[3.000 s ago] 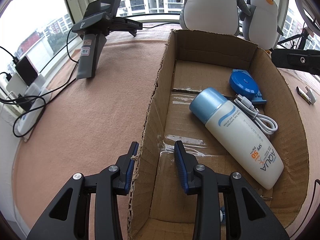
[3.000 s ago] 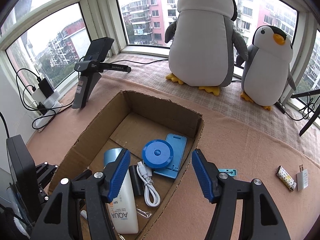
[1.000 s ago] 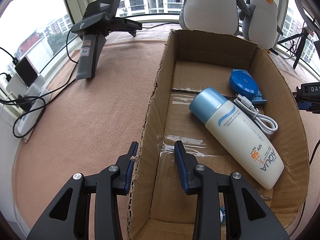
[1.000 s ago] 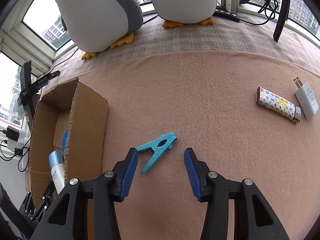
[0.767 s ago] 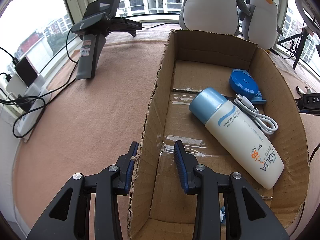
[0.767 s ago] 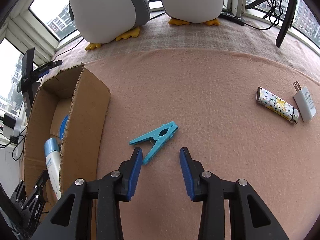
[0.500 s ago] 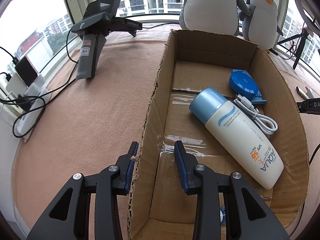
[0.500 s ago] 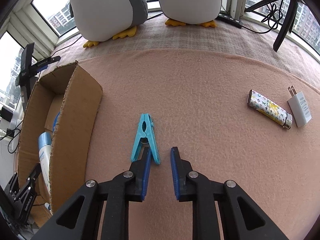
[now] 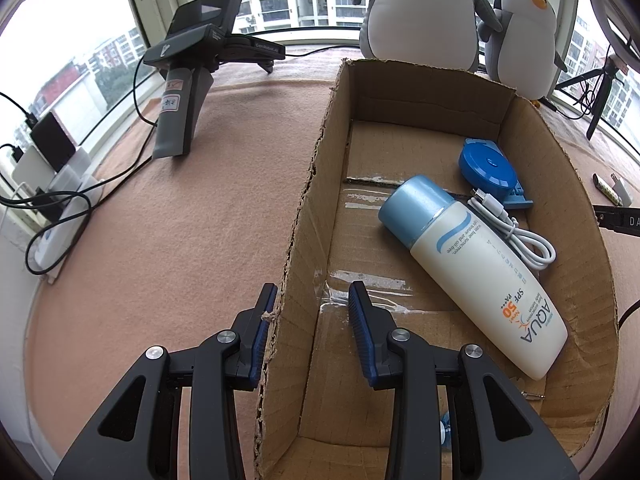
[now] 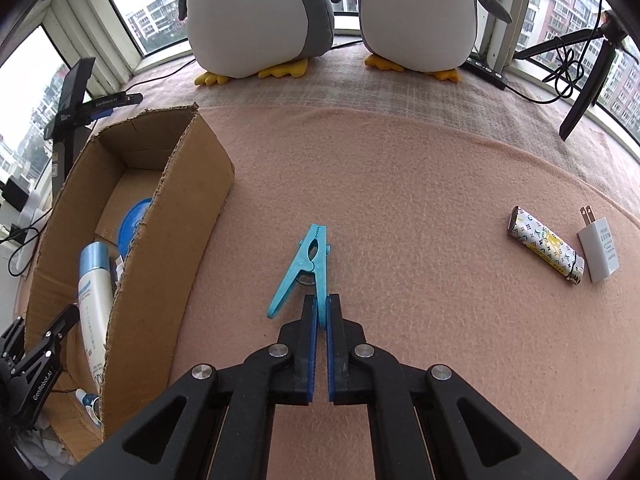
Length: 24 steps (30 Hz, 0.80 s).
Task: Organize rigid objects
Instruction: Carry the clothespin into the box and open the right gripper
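Observation:
A blue clothespin (image 10: 310, 256) lies on the pink felt to the right of the cardboard box (image 10: 172, 216). My right gripper (image 10: 321, 304) is shut on the near end of one of its handle legs; the other leg sticks out to the left. My left gripper (image 9: 312, 312) is open and straddles the box's left wall (image 9: 304, 216), with its left pad against the cardboard. Inside the box lie a white sunscreen bottle (image 9: 480, 272), a blue round case (image 9: 486, 168) and a coiled white cable (image 9: 516, 236).
A patterned lighter (image 10: 546, 250) and a white plug adapter (image 10: 600, 254) lie on the felt to the right. Two plush penguins (image 10: 260, 12) stand at the back by the window. A spare gripper on a stand (image 9: 188, 80) and cables sit left; a tripod leg (image 10: 584, 92) stands at the far right.
My right gripper came down from above the box to the clothespin and shut on one of its legs; the clothespin swung round to point away. The left gripper has not moved.

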### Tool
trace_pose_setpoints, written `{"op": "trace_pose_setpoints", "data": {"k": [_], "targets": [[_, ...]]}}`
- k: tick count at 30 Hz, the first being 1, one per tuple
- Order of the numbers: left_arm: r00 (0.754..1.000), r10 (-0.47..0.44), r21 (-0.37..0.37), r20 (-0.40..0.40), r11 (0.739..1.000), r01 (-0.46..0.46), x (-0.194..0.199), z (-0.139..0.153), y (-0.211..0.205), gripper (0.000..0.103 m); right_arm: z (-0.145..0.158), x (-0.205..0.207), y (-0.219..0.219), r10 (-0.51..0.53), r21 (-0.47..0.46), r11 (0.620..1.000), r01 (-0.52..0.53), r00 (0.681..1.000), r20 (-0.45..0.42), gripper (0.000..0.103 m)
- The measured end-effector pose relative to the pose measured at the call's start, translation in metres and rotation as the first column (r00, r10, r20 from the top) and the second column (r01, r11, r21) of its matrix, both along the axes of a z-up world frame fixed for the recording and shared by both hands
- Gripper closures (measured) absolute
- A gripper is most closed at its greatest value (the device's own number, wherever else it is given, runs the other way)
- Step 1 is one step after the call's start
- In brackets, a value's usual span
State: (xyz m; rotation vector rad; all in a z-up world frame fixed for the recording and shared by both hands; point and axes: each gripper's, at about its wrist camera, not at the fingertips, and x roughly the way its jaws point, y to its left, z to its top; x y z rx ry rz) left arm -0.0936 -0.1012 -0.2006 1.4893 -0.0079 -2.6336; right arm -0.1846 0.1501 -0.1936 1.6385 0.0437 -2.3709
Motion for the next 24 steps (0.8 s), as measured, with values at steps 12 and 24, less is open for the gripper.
{"op": "trace_pose_setpoints", "data": {"k": [12,24], "targets": [[1.0,0.0,-0.001,0.0,1.0,0.0,0.0,0.0,0.0,0.069,0.047,0.013,-0.008,0.017,-0.082,0.996,-0.025,0.995,-0.099,0.099],[1.0,0.0,-0.001,0.0,1.0,0.0,0.0,0.0,0.0,0.069,0.066,0.038,-0.059,0.142,-0.108,0.982,-0.158,0.98,-0.141,0.099]]}}
